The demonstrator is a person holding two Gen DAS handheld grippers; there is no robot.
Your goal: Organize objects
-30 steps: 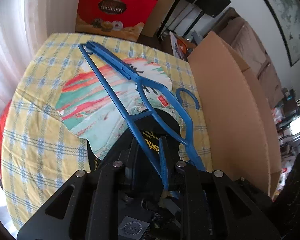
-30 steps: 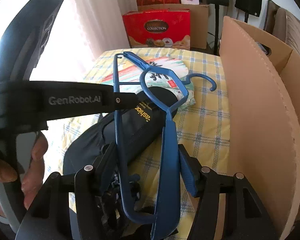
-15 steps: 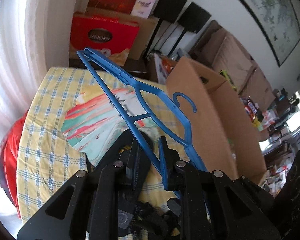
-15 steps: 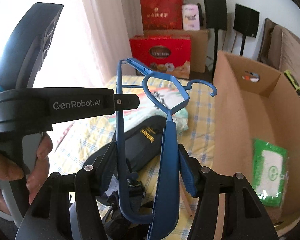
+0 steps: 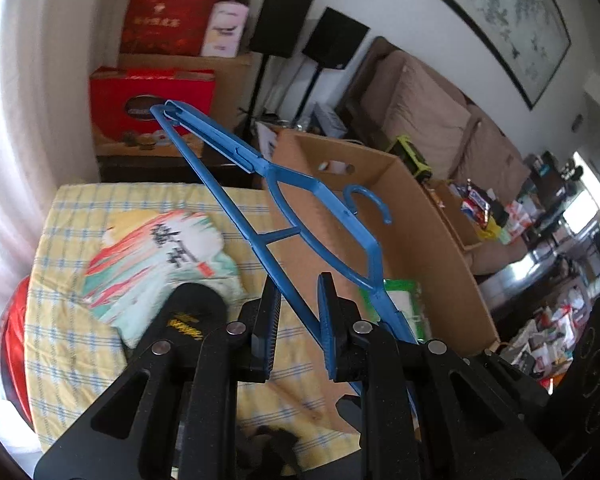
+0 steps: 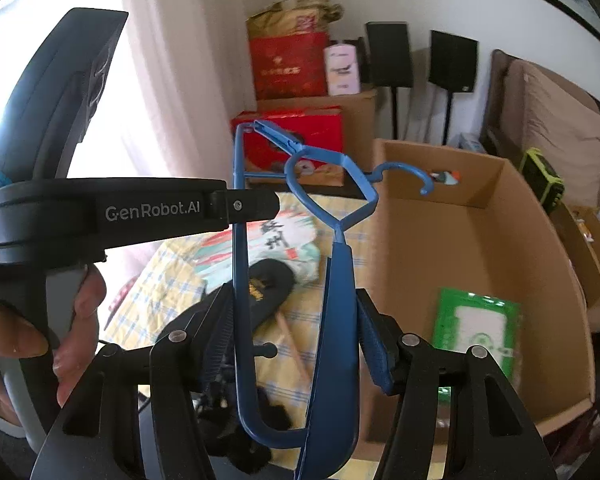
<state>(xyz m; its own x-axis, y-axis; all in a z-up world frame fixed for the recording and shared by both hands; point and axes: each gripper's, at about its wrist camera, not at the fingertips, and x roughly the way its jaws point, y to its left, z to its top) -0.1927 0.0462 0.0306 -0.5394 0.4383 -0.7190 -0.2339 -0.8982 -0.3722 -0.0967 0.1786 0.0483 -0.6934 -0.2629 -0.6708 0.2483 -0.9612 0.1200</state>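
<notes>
Cardboard box (image 6: 480,240) open beside yellow checked table (image 5: 72,320); green packet (image 6: 476,328) on its floor. Blue hanger (image 6: 336,320) held in air over table edge, clamped by both right gripper (image 6: 296,320) and left gripper (image 5: 298,312), jaws narrow. Black pouch (image 6: 268,284), printed bag (image 5: 160,260) below.

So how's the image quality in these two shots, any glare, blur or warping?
Left wrist view: fisheye bends the cardboard box and wall picture; the curtain side washes out; slight blur. Right wrist view: the window at upper left is blown out, leaving the left gripper's body dark; the blue hanger stays sharp.
</notes>
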